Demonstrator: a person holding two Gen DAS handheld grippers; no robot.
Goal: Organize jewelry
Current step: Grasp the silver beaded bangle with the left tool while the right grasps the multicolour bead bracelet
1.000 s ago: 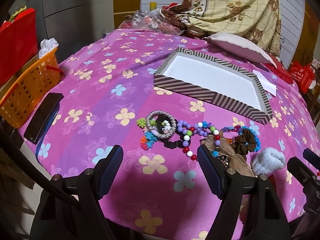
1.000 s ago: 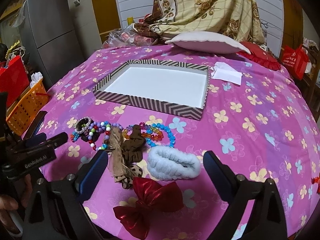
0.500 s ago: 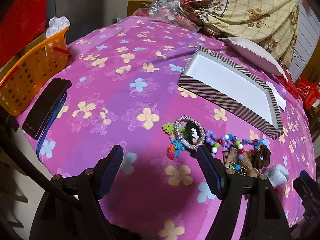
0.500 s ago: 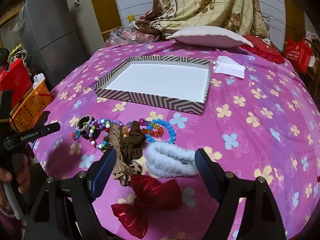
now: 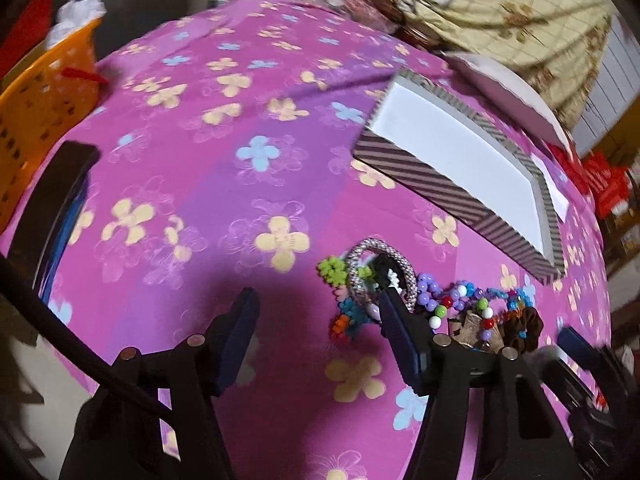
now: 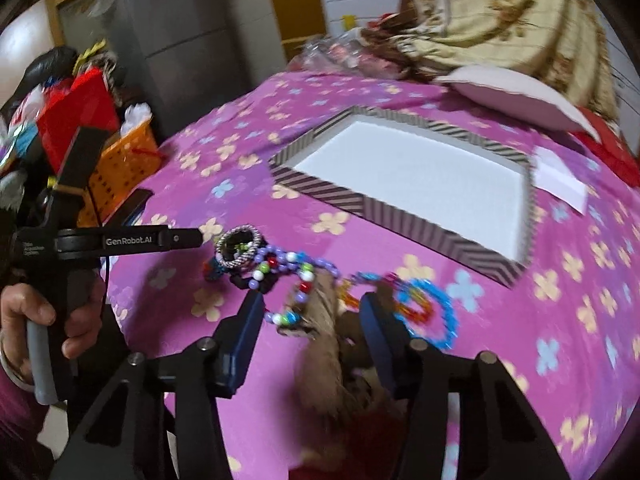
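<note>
A pile of jewelry lies on the pink flowered cloth: a silver braided ring bracelet [image 5: 378, 270], a purple bead necklace [image 6: 288, 268], a blue bead bracelet [image 6: 436, 316], a tan fabric bow [image 6: 324, 340] and a brown scrunchie [image 5: 528, 326]. A striped box with a white floor [image 6: 436, 224] stands beyond the pile and also shows in the left wrist view [image 5: 452, 196]. My left gripper [image 5: 316, 312] is open, its right finger beside the silver bracelet. My right gripper [image 6: 310, 316] is open, low over the tan bow and beads.
An orange basket [image 5: 44, 96] and a dark phone [image 5: 60, 204] sit at the table's left edge. A white paper [image 6: 560, 178] lies right of the box. A pillow [image 6: 516, 98] and a draped cloth are behind. The hand-held left gripper [image 6: 120, 240] shows in the right wrist view.
Both grippers moved forward and down toward the jewelry pile. The right gripper swung left, from over the white scrunchie to over the tan bow, and its jaws narrowed.
</note>
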